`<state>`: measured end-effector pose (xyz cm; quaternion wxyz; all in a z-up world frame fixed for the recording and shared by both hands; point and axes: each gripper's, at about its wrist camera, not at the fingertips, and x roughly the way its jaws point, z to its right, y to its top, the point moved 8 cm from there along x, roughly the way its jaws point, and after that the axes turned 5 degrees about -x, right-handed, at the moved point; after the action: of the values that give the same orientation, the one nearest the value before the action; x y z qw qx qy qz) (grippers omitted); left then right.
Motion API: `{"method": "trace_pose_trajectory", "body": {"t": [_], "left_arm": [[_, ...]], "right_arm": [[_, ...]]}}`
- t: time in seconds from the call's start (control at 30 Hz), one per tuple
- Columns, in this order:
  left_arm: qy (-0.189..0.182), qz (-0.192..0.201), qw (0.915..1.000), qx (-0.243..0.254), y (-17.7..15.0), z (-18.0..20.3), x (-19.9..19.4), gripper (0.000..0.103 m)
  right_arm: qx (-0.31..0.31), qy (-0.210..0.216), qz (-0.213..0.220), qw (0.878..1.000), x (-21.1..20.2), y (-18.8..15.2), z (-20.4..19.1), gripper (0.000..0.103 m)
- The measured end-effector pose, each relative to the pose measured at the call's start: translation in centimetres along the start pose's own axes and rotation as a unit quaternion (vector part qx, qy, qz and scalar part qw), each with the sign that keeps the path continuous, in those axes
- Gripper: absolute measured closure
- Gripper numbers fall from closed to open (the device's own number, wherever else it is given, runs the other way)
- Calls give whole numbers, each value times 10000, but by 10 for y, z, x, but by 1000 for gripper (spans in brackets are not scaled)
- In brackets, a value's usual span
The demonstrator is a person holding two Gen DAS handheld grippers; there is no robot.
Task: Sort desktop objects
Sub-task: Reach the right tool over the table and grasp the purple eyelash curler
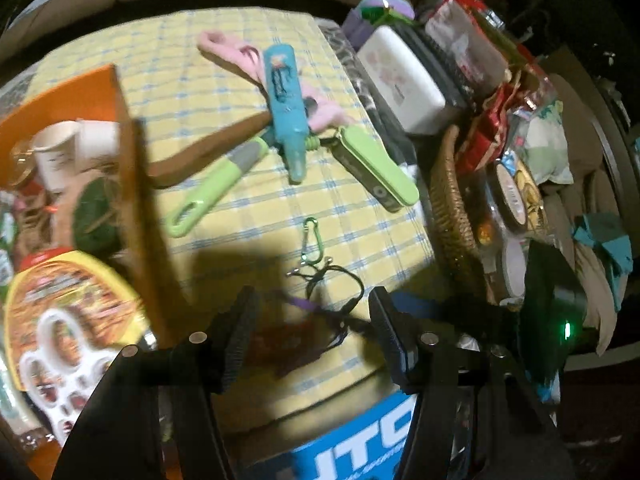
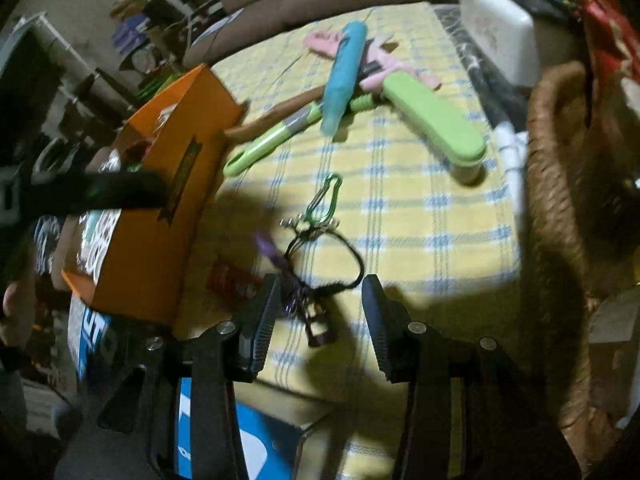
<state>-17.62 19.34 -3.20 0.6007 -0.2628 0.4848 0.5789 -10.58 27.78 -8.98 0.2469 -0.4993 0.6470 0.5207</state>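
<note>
On the yellow checked cloth (image 1: 224, 80) lies a pile: a teal marker (image 1: 285, 108), pink scissors (image 1: 236, 54), a green-handled tool (image 1: 212, 188), a green case (image 1: 376, 164) and a wooden handle (image 1: 208, 152). Nearer lies a green carabiner (image 1: 310, 236) with black cords (image 1: 332, 280), a purple piece and a red object (image 1: 288, 340). My left gripper (image 1: 314, 332) is open and empty just above the cords. My right gripper (image 2: 320, 312) is open and empty over the same cords (image 2: 320, 256); the carabiner (image 2: 326, 200), marker (image 2: 344, 76) and case (image 2: 436, 124) lie beyond.
An orange box (image 1: 120, 148) full of items stands at the left, also in the right wrist view (image 2: 160, 208). A wicker basket (image 1: 452, 216) (image 2: 560, 184) with tape rolls stands at the right. A white box (image 1: 400, 80) and clutter sit at the back right. A blue carton (image 1: 360, 440) is below the table edge.
</note>
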Motion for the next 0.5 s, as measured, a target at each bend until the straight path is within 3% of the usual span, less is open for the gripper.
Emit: {"method": "trace_pose_trajectory", "body": {"t": [0.13, 0.17, 0.2, 0.23, 0.5], "left_arm": [[194, -128, 9997, 15, 7, 7, 26, 45], [218, -155, 9996, -17, 8, 6, 30, 45], [232, -193, 9995, -45, 9, 5, 34, 45], [267, -249, 9993, -61, 10, 4, 40, 45], [711, -467, 9962, 198, 10, 5, 70, 45]], "right_arm": [[-337, -201, -234, 9990, 17, -5, -3, 66], [-370, -159, -246, 9989, 20, -6, -4, 72], [-385, -61, -195, 9991, 20, -6, -6, 86], [-417, -8, -169, 9990, 20, -6, -7, 91], [-537, 140, 85, 9984, -11, -10, -16, 98]]}}
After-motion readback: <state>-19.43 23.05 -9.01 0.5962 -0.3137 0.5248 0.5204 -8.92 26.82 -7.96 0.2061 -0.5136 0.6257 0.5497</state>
